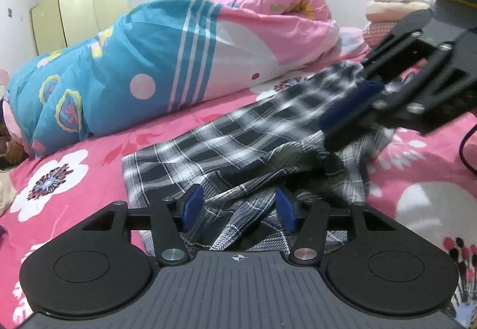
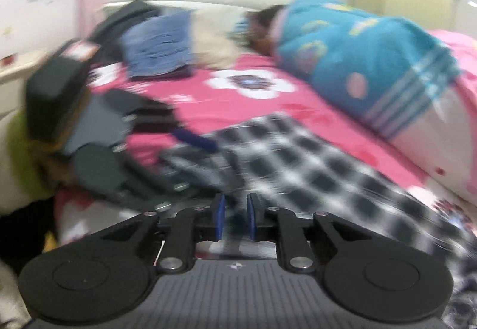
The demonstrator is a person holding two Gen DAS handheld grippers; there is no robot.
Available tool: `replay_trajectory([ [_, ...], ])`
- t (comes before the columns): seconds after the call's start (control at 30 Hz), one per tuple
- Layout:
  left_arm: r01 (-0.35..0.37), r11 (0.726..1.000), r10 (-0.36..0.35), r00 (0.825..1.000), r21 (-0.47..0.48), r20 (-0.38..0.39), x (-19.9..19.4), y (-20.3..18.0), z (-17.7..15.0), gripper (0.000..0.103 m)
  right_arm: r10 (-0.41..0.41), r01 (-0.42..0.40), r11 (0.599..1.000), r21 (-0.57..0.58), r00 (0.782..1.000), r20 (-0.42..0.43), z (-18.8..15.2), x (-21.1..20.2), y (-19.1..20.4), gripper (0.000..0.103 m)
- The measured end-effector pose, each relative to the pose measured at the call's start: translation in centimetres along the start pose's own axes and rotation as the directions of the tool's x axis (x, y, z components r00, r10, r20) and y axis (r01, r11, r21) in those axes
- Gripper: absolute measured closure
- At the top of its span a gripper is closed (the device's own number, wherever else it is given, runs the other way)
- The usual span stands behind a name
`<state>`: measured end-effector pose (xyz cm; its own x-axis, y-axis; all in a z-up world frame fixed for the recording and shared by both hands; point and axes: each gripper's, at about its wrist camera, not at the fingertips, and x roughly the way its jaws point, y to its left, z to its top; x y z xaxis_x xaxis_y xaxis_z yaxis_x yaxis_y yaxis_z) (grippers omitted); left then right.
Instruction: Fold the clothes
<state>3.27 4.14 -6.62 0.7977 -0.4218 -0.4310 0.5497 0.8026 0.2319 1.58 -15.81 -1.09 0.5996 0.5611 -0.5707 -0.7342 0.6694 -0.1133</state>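
**Plaid garment held between two grippers on the bed**

A black-and-white plaid garment (image 1: 226, 156) lies on the pink flowered bedsheet (image 1: 89, 162), near the bed's front edge and apart from the rolled blue-and-pink quilt (image 1: 125, 66) along the far side. Part of the cloth lies flat; the near part is rumpled and bunched. The left gripper (image 1: 238, 211) sits low over the rumpled cloth with its blue pads apart and fabric lying between them, not pinched. The right gripper (image 1: 351, 117) reaches in from the right edge; its view is blurred, its pads stand close together with a narrow gap, and whether cloth is caught between them cannot be told. In the right wrist view the garment (image 2: 298, 168) stretches away in a long band. Judged from this, a fold is being formed or smoothed. To do it well, each gripper should take one layer edge only, keep the cloth taut between them, and lay edge upon edge without dragging the sheet.
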Motion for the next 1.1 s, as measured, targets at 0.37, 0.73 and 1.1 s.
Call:
replay_trajectory([
  [0.37, -0.091, 0.996, 0.091, 0.995, 0.002, -0.027, 0.9, 0.2, 0.1, 0.05, 0.134, -0.139, 0.983, 0.123, 0.99, 0.048, -0.5, 1.7, -1.4, 0.103],
  [0.73, -0.119, 0.992, 0.119, 0.993, -0.051, -0.009, 0.8, 0.9, 0.2, 0.05, 0.194, -0.203, 0.962, 0.183, 0.979, 0.068, -1.6, 1.9, -1.7, 0.103],
  [1.1, -0.103, 0.992, 0.105, 0.994, -0.069, 0.021, 0.6, 1.0, 0.3, 0.072, 0.025, -0.024, 0.995, 0.1, 1.0, -0.003, -0.7, 5.2, 0.6, 0.101],
])
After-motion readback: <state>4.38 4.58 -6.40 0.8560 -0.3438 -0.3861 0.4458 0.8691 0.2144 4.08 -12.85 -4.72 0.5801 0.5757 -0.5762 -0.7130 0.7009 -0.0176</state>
